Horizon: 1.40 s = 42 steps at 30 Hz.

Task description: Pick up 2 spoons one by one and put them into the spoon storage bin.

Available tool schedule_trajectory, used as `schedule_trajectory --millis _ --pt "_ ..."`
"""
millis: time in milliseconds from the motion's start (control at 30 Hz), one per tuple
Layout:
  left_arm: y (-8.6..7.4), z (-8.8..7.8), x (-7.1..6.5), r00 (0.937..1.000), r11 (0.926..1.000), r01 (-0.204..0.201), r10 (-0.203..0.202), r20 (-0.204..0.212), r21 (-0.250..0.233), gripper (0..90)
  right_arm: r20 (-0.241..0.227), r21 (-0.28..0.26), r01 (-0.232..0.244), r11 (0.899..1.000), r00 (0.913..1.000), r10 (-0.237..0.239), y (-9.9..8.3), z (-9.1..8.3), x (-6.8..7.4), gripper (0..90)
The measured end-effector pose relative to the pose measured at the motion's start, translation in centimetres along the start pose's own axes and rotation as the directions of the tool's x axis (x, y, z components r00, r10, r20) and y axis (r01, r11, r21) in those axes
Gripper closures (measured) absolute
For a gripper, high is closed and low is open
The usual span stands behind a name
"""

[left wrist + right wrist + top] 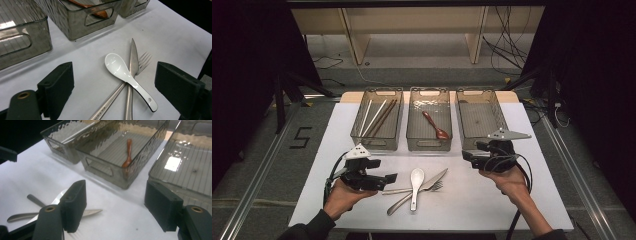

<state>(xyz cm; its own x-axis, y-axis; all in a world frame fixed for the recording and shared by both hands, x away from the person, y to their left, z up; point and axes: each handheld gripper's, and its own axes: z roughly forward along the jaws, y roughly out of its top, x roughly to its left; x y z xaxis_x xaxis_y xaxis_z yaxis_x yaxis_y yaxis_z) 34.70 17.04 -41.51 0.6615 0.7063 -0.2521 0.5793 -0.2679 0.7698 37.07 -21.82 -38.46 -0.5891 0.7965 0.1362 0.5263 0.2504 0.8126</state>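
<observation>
at the near middle of the counter lies a small heap of cutlery: a white spoon of glossy ceramic, its bowl far and handle near, resting across a steel knife and a steel fork that slant from near left to far right. the left tool sits just left of the heap, released and holding nothing, and it is the nearer one; the spoon's long axis runs almost square to its reach. the right tool hovers far right of the heap, released too, by the near wall of an empty bin. two more ribbed smoky plastic bins stand left of that: the middle bin holds a brown wooden spoon, the left bin chopsticks.
</observation>
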Motion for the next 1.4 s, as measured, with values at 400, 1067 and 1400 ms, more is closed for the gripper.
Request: schedule_trajectory --millis 400,1067,1400 --pt "0.2 3.0 -2.3 0.9995 0.9900 -0.026 0.023 0.019 0.139 15.5 -0.010 0.017 0.003 1.000 0.9999 -0.002 -1.7 -0.8 1.1 33.4" --pt "-0.4 6.6 -4.8 0.9978 0.9569 -0.055 0.042 0.051 0.285 16.4 -0.028 0.022 0.010 1.000 0.9996 -0.010 -2.6 -1.3 2.1 33.0" --pt "-0.7 7.6 -5.1 0.9967 0.9402 -0.078 0.066 0.047 0.332 18.3 -0.034 0.028 0.015 0.999 0.9993 -0.014 -2.6 -1.1 2.2 33.0"
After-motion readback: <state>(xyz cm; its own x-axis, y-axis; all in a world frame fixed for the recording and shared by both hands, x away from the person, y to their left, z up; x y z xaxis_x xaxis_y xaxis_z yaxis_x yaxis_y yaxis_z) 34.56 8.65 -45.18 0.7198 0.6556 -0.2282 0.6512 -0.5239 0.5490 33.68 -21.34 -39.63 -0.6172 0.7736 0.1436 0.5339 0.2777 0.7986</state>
